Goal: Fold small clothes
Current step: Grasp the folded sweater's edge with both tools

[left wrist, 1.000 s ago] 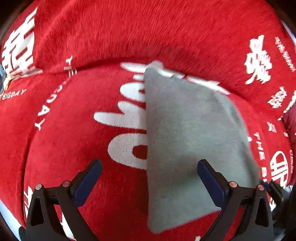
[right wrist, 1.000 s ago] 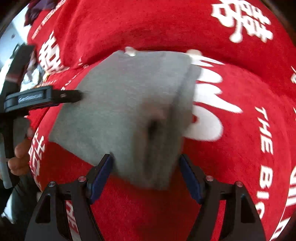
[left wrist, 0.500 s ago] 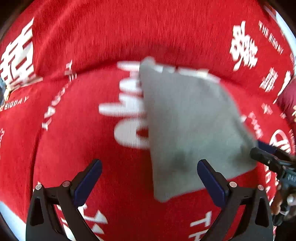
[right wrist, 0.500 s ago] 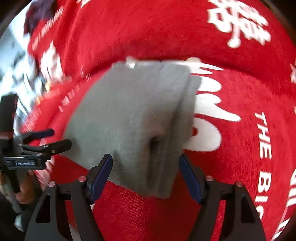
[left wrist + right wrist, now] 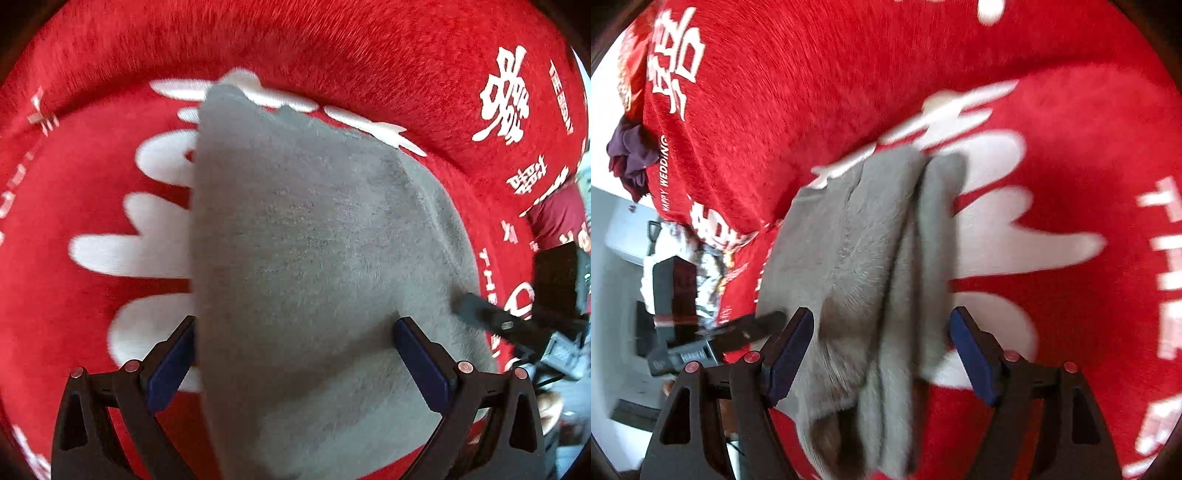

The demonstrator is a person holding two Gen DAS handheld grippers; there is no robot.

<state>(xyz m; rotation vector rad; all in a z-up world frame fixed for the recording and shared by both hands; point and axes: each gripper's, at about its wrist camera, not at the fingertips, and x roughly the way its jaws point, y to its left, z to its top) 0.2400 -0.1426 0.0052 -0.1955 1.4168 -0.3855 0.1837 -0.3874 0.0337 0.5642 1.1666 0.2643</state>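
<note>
A grey folded garment (image 5: 317, 258) lies on a red cloth with white lettering (image 5: 92, 206). My left gripper (image 5: 295, 350) is open, its jaws wide on either side of the garment's near end. In the right wrist view the same grey garment (image 5: 871, 266) shows several stacked folded layers. My right gripper (image 5: 881, 347) is open, with the folded edge running between its fingers. The right gripper's finger (image 5: 495, 317) shows at the garment's right edge in the left wrist view. The left gripper (image 5: 738, 332) shows at the garment's left edge in the right wrist view.
A dark purple and maroon pile of clothes (image 5: 628, 155) lies at the far left edge of the red cloth. A maroon garment (image 5: 554, 225) sits at the right edge in the left wrist view. Pale floor (image 5: 613, 280) shows beyond the cloth's left edge.
Both grippers have moved in closer over the grey garment, which now fills more of each view. Both stay open.
</note>
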